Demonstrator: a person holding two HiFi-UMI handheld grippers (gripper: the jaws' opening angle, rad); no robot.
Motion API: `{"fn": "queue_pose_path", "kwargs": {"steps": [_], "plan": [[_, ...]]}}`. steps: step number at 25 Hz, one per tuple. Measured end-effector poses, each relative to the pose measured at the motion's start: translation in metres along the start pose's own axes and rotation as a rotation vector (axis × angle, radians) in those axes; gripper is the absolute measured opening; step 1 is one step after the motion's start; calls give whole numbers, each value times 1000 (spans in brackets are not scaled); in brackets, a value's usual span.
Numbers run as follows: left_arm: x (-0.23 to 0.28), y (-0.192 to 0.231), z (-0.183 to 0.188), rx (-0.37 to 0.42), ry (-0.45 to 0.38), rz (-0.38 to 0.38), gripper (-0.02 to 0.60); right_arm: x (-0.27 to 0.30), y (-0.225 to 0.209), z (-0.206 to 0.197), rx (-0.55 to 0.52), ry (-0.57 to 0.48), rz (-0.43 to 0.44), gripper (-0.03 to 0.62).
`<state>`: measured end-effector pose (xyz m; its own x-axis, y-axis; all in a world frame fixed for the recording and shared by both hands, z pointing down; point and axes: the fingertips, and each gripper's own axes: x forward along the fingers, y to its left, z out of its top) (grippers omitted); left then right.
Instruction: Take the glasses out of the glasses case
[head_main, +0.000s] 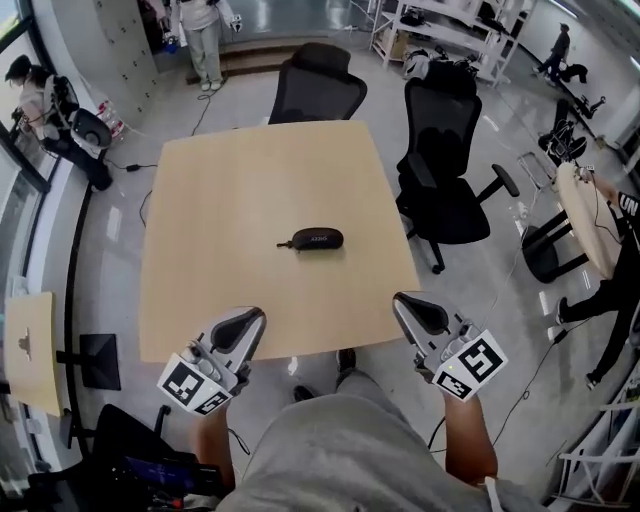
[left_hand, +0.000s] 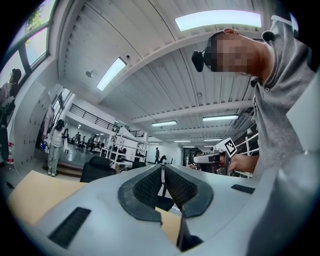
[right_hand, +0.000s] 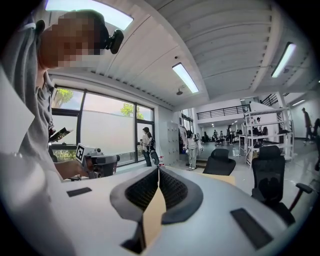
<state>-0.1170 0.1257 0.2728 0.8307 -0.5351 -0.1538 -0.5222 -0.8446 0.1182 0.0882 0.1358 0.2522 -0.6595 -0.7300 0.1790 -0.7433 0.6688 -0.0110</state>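
Reaching forward from the near edge of the table (head_main: 230, 200), the left gripper (head_main: 246, 322) and the right gripper (head_main: 410, 306), both closed on nothing, should open before meeting the shut glasses case (head_main: 318, 239) at the table's middle.

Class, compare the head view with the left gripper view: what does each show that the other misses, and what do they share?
Only the head view shows the glasses case, lying closed mid-table, apart from both grippers. Only the left gripper view shows the ceiling lights and a close look along the left gripper, its jaws together with nothing between them. Both show the wooden table, the right gripper and a black chair.
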Motion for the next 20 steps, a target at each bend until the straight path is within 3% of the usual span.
{"fn": "queue_pose_path", "kwargs": {"steps": [7, 12, 20], "plan": [[15, -1, -2, 34, 33, 93, 23, 5, -23, 5, 23, -14, 96, 9], [30, 34, -13, 77, 44, 51, 23, 37, -38, -6, 29, -42, 66, 9], [40, 71, -17, 69, 36, 98, 23, 85, -47, -2, 18, -9, 151, 9]]}}
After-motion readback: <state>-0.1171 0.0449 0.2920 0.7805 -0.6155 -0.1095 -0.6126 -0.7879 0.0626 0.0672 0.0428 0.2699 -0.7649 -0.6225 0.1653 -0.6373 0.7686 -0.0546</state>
